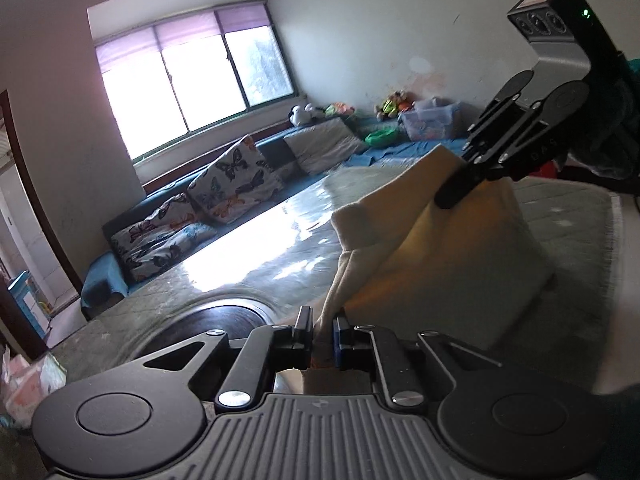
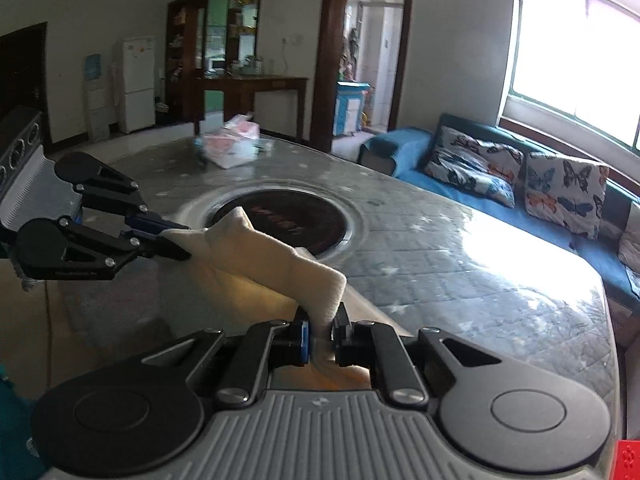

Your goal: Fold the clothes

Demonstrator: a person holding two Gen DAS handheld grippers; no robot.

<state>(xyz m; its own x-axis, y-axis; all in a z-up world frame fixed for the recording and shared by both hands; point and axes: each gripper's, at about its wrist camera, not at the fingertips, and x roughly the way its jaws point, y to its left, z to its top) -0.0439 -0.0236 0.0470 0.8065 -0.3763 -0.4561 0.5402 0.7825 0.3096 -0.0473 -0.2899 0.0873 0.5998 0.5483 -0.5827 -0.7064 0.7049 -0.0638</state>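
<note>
the left tool [image 1: 323, 330] is clamped on one end of a cream garment [image 1: 440, 248], and the right tool [image 2: 320, 330] is clamped on the other end, so the cloth hangs stretched between them above the bench [image 2: 460, 264]. the bench wears a grey patterned cover, glossy under the window light. a dark round inset [image 2: 288, 216] sits in its middle, just beyond the lifted garment. a pink-and-white bundle [image 2: 232, 148] lies near the bench's far edge in the right wrist view. butterfly cushions [image 2: 564, 188] line the blue sofa beside the bench.
</note>
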